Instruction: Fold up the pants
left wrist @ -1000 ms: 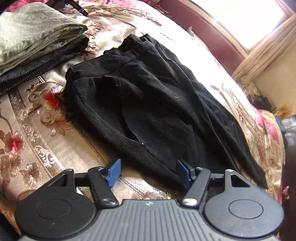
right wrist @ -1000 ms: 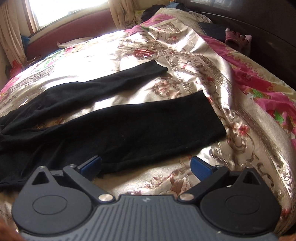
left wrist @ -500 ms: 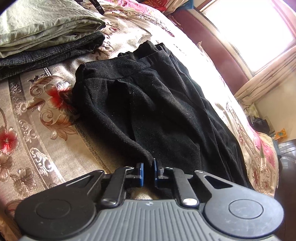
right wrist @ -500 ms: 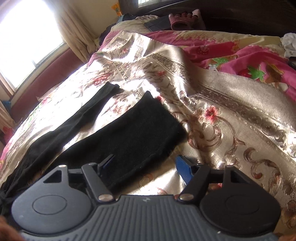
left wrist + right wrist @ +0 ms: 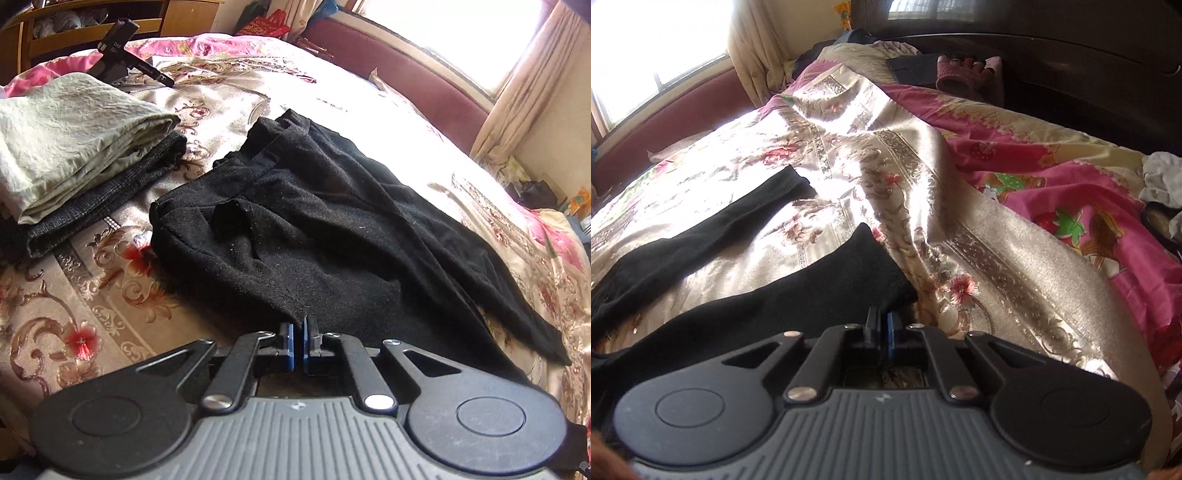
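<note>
Black pants (image 5: pixel 314 236) lie spread on a floral satin bedspread (image 5: pixel 85 306). The left wrist view shows the waistband end, rumpled, with the legs running off to the right. My left gripper (image 5: pixel 298 332) is shut on the near edge of the pants at the hip. The right wrist view shows both legs (image 5: pixel 746 317); the far leg (image 5: pixel 713 229) lies apart from the near one. My right gripper (image 5: pixel 882 319) is shut on the near corner of the near leg's cuff.
A stack of folded clothes (image 5: pixel 74 155), pale green on dark grey, sits left of the pants. A black tool (image 5: pixel 125 55) lies beyond it. A pink printed quilt (image 5: pixel 1052 192) covers the bed's right side. A dark headboard (image 5: pixel 1071 66) and a window (image 5: pixel 461 33) bound the bed.
Both grippers went from open to shut: the left closed on the hip edge of the pants, the right moved along the near leg to its cuff and closed on it.
</note>
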`<state>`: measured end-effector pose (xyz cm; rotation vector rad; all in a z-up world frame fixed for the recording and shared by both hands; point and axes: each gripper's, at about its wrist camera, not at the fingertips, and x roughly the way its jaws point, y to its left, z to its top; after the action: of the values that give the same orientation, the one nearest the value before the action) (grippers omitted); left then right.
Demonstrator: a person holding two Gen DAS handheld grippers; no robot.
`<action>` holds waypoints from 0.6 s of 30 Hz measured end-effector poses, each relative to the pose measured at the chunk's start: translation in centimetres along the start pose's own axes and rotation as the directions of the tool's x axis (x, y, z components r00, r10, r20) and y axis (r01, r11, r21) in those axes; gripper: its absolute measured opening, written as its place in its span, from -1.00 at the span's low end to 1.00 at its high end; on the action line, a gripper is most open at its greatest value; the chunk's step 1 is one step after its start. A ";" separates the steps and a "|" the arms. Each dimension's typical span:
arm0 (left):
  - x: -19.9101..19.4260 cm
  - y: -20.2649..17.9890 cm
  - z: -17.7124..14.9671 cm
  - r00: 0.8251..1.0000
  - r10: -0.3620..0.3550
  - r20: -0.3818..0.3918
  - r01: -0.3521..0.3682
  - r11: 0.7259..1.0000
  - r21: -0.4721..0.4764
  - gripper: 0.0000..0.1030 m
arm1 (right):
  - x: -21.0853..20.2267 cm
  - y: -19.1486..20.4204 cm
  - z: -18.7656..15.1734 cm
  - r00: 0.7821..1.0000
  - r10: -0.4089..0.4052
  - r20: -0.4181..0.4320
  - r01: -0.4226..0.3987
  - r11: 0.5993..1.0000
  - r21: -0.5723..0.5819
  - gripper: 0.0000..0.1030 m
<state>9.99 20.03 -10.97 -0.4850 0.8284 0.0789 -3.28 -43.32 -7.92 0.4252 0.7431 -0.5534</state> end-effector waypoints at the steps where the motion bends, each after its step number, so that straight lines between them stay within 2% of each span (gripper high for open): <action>1: 0.3 0.3 -0.4 1.000 0.010 -0.022 -0.010 1.000 0.001 -0.60 | 0.4 -0.1 -0.5 1.000 -0.012 -0.010 0.011 1.000 -0.007 -0.95; 5: 1.3 1.5 -1.4 0.997 0.015 -0.070 -0.016 1.000 -0.014 -0.58 | 1.2 -0.2 -2.0 0.999 -0.030 -0.018 0.030 0.999 -0.033 -0.95; 7: 0.9 1.3 -1.2 0.996 0.027 -0.087 -0.028 1.000 -0.003 -0.45 | 0.8 -0.2 -1.7 1.000 -0.020 -0.022 0.019 0.999 -0.032 -0.88; 9: 0.1 0.4 -1.0 0.993 0.064 -0.098 -0.061 0.998 0.033 -0.37 | 0.0 -0.5 -0.7 0.999 -0.006 -0.032 0.006 1.000 -0.005 -0.49; 10: -0.7 -0.4 -1.1 0.991 0.090 -0.097 -0.083 0.994 0.068 -0.24 | -0.4 -0.6 -0.1 1.000 -0.001 -0.016 0.001 1.000 0.003 -0.36; 12: -1.9 -2.1 -1.3 0.991 0.105 -0.079 -0.094 0.986 0.136 0.01 | -1.3 -0.8 1.5 0.999 0.032 0.023 -0.033 0.999 0.016 0.10; 13: -2.4 -3.4 -1.5 0.990 0.120 -0.070 -0.105 0.978 0.181 0.19 | -1.4 -0.8 2.3 0.998 0.057 0.028 -0.057 0.998 0.026 0.16; 14: -2.7 -4.6 -1.6 0.991 0.120 -0.062 -0.104 0.970 0.222 0.29 | -1.2 -0.7 3.4 0.995 0.090 0.032 -0.091 0.995 0.043 0.21; 18: -2.5 -10.3 -1.2 0.998 0.027 -0.062 -0.004 0.935 0.356 0.42 | 1.1 0.4 6.7 0.981 0.191 0.030 -0.193 0.977 0.091 0.21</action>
<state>10.06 10.64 -5.91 -0.1392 0.8888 -0.0732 1.06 -46.97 -4.17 0.5711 0.6495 -0.4106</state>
